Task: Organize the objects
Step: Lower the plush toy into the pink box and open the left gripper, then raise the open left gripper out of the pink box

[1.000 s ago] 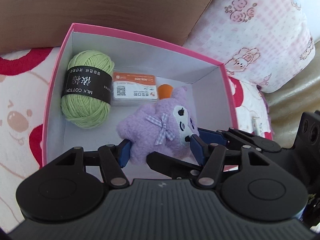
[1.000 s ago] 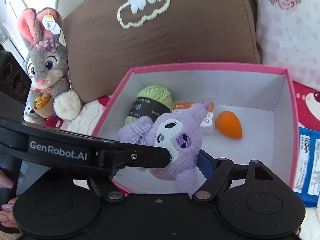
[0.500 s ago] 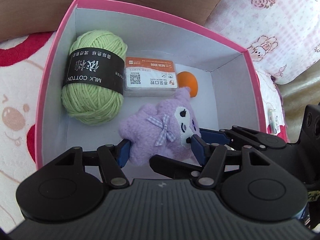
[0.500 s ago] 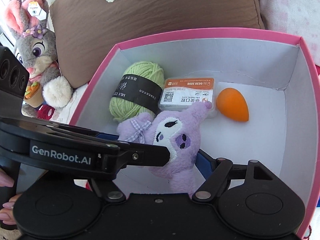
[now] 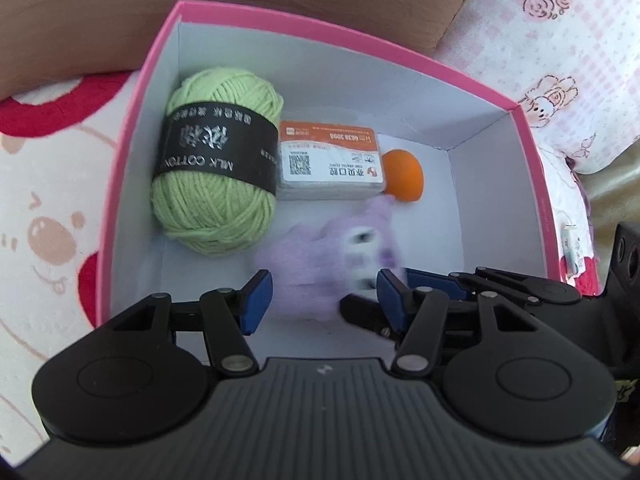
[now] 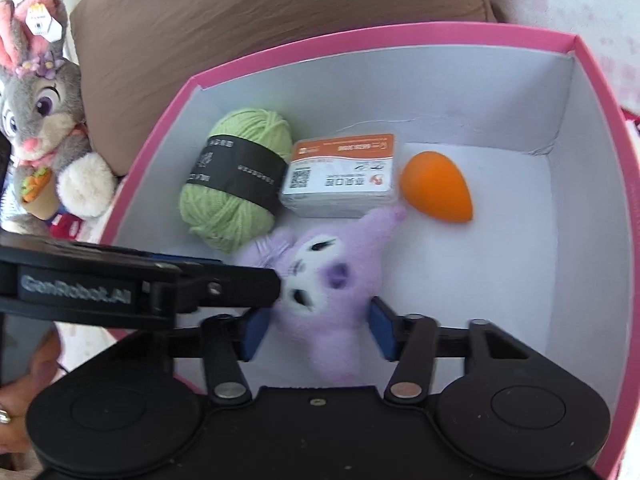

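A purple plush [image 5: 316, 264] hangs low inside the pink box [image 5: 134, 132], blurred by motion. My left gripper [image 5: 324, 300] has the plush between its blue pads, which press its sides while the jaws close a little. In the right wrist view the plush [image 6: 332, 280] fills my right gripper [image 6: 318, 330]. Those jaws are closing, with both pads against its body. A left finger [image 6: 224, 288] crosses in from the left and touches the plush's face. Behind the plush lie green yarn [image 5: 212, 216], a card box [image 5: 330, 168] and an orange sponge [image 5: 404, 176].
The box's white walls [image 6: 580, 220] rise round the grippers. A brown cushion [image 6: 280, 20] stands behind it and a grey bunny toy [image 6: 36, 120] to its left. A pink floral pillow [image 5: 560, 60] and a red-and-white blanket [image 5: 48, 200] flank it. A person's hand [image 6: 12, 420] shows at the edge.
My right jaws have closed from wide apart onto the plush. Both grippers have sunk deeper into the box, and the plush has turned and blurred.
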Available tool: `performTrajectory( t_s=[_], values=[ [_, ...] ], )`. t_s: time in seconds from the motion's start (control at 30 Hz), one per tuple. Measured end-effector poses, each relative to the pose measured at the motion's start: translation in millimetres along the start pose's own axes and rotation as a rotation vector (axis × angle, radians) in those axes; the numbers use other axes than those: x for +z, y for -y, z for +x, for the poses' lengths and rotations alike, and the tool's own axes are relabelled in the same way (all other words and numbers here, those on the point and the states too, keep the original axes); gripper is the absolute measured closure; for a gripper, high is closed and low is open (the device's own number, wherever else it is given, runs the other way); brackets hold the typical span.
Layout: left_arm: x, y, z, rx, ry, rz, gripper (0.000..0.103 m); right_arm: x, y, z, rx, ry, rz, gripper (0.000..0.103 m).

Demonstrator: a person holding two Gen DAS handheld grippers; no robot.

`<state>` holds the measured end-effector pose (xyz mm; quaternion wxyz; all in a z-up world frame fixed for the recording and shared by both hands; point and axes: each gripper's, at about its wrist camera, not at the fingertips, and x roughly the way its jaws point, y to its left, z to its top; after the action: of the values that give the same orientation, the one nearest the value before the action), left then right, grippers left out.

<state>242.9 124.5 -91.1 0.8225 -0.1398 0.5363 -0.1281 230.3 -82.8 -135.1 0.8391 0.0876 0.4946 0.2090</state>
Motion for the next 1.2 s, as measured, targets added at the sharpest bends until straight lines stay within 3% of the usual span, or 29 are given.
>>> performTrajectory(
  t_s=[0.3,0.63,1.2],
  values=[
    [-2.3,0.1,-1.6,0.020,0.002,-0.010,0.047,-2.8,2.8,-7.3,-0.027,0.022,-0.003,0.052],
    [-3.8,8.7,-33.6,0.016,0.032,-0.034,0.045,-5.9,-7.9,-61.3,-0.075,0.116,-0.077,0.052],
    [-35.4,64.9,-108.7,0.081,0.110,0.105,0.042,-26.9,-43.5,-154.3,-0.098,0.141,-0.209,0.051]
  ],
)
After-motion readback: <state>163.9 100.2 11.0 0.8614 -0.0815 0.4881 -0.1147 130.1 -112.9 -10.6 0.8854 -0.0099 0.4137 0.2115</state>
